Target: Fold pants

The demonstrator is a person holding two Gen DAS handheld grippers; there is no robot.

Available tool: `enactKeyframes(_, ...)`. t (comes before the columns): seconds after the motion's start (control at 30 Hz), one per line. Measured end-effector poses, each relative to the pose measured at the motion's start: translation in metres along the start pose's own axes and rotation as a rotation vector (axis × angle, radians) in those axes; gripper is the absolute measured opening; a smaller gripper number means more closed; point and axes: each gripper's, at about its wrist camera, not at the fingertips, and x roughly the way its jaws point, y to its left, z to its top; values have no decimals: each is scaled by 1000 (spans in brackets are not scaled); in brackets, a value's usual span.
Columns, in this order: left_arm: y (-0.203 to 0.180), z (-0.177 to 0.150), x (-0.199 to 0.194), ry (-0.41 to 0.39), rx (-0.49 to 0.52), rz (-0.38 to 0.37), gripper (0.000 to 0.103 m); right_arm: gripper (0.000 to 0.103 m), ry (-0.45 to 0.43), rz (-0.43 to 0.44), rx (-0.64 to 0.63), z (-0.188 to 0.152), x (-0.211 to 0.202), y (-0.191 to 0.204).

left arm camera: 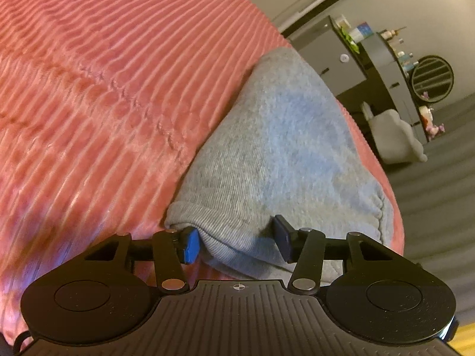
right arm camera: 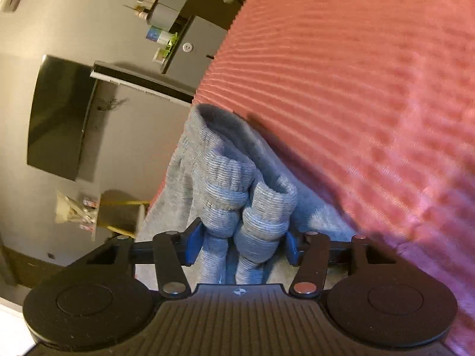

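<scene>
On the pink ribbed bedspread (left arm camera: 89,89), my grey knit pants (left arm camera: 273,148) lie bunched near the bed's edge, left gripper (left arm camera: 236,241) clamped on a fabric fold, right gripper (right arm camera: 242,244) pinching both ribbed cuffs (right arm camera: 246,207) together

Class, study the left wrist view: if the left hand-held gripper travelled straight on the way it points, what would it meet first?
The grey pants. Their ribbed edge already sits between the left hand-held gripper fingers, so it would press further into that fabric; the pink ribbed blanket lies underneath.
</scene>
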Motion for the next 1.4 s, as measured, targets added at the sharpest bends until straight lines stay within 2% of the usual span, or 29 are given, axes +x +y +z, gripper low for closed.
enactKeyframes(0.03,-2,1,1,5,6,9,54,54,-5,-5,-3,0,2,2)
enactKeyframes(0.1,-4,1,0,8,13,15,53,42,-8,-44,-61,0,2,12)
enactKeyframes(0.17,-6,1,-4,0,41,29,40,38,-14,-132,-255,-4,1,36)
enactKeyframes(0.2,-7,1,-7,-8,57,34,33,37,-31,-152,-357,-10,-2,48)
enactKeyframes(0.23,-7,0,-11,-20,65,31,28,37,-43,-144,-405,-15,-8,57)
enactKeyframes(0.37,-15,-11,-36,-110,145,3,21,36,-62,-8,-317,-17,-37,56)
enactKeyframes(0.43,-17,-17,-42,-143,198,0,21,36,-77,20,-309,-22,-47,46)
enactKeyframes(0.5,-9,-18,-23,-85,185,33,25,37,-80,-25,-352,-27,-45,36)
enactKeyframes(0.53,-6,-20,-14,-50,165,56,29,37,-67,-101,-395,-29,-36,30)
enactKeyframes(0.57,-5,-23,-11,-52,159,67,32,37,-48,-172,-438,-31,-24,23)
enactKeyframes(0.63,-12,-26,-21,-77,203,89,42,39,-46,-180,-490,-36,-17,16)
enactKeyframes(0.7,-19,-25,-37,-79,223,116,41,45,-31,-185,-477,-32,-24,24)
enactKeyframes(0.73,-22,-25,-46,-103,240,120,43,48,-23,-199,-469,-29,-28,28)
enactKeyframes(0.8,-31,-25,-67,-203,301,154,47,58,-55,-250,-498,-27,-40,39)
enactKeyframes(0.83,-37,-26,-73,-251,327,162,54,58,-78,-274,-529,-29,-47,45)
enactKeyframes(0.9,-50,-26,-75,-314,369,159,58,58,-184,-322,-625,-37,-59,61)
enactKeyframes(0.97,-62,-25,-62,-292,408,149,59,58,-268,-336,-751,-51,-62,78)
enactKeyframes(1.03,-68,-25,-36,-270,432,171,58,56,-242,-268,-832,-57,-53,88)
enactKeyframes(1.07,-68,-24,-22,-259,449,192,58,56,-219,-265,-868,-59,-43,87)
enactKeyframes(1.1,-67,-22,-7,-226,472,248,58,54,-214,-293,-915,-63,-32,85)
enactKeyframes(1.13,-65,-21,9,-177,488,312,62,52,-213,-369,-981,-65,-19,79)
enactKeyframes(1.17,-61,-20,19,-170,493,317,65,55,-198,-464,-1020,-64,-5,70)
enactKeyframes(1.2,-59,-19,21,-186,495,326,78,62,-184,-454,-1006,-59,-1,60)
enactKeyframes(1.23,-59,-18,21,-193,501,342,81,68,-184,-401,-953,-52,-1,49)
enactKeyframes(1.27,-58,-18,19,-189,517,341,81,78,-191,-398,-932,-48,0,43)
enactKeyframes(1.37,-60,-15,10,-197,559,354,81,79,-174,-362,-913,-36,-4,39)
enactKeyframes(1.4,-62,-15,4,-225,583,398,80,81,-159,-338,-881,-29,-7,38)
